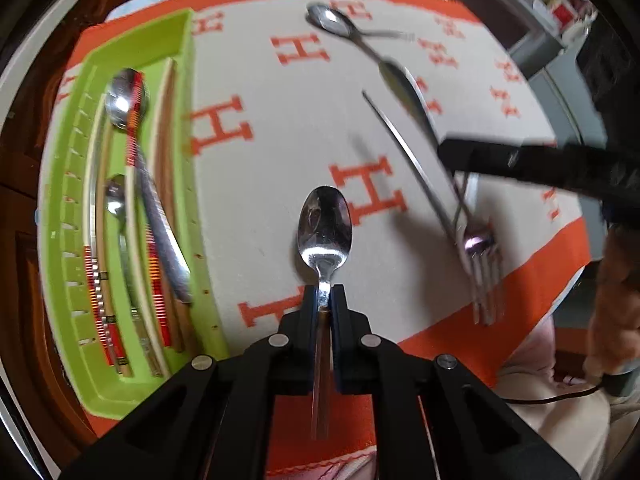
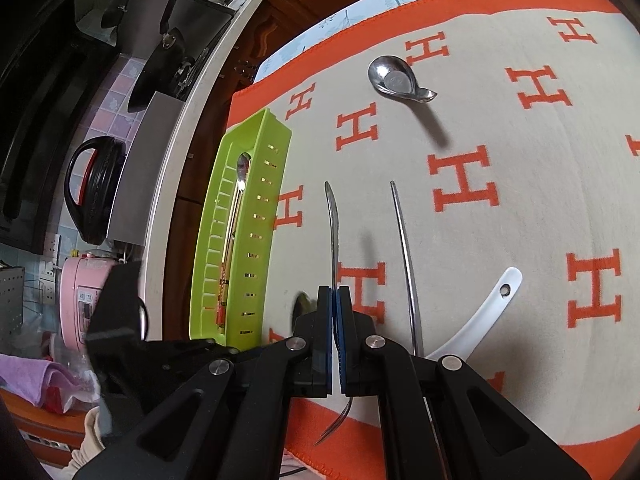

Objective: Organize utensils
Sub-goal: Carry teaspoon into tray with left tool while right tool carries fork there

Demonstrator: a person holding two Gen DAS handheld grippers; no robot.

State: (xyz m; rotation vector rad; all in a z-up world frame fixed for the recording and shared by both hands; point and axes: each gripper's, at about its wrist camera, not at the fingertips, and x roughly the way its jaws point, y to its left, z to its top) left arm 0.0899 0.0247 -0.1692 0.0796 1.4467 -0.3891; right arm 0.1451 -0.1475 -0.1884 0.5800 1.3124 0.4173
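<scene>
Left gripper [image 1: 325, 294]: jaws narrow, clamped on the neck of a teaspoon [image 1: 325, 228]. Bowl points away, face up, held just above the orange-and-cream cloth [image 1: 280, 120]; handle runs back between the fingers.

Right gripper [image 2: 335, 300]: jaws nearly closed, pinching a fork [image 2: 334, 232] edge-on. Handle points far; tines curve out below the pads on the near side. In the left wrist view the fork [image 1: 480, 256] hangs blurred at right, tines toward the near edge.

Just right of the fork, a thin metal chopstick [image 2: 406, 264] lies on the cloth, running near to far. Further right, a white ceramic spoon [image 2: 480, 312], handle with a hole pointing far-right.

Left side: green utensil tray [image 1: 132, 40] on the cloth edge, holding spoons, a knife and striped chopsticks [image 1: 134, 120] lengthwise.

Far: a short metal soup spoon [image 2: 394, 80] alone on the cloth, well apart from the rest.

Beyond the table, left: pink rice cooker [image 2: 80, 304] on a counter.
</scene>
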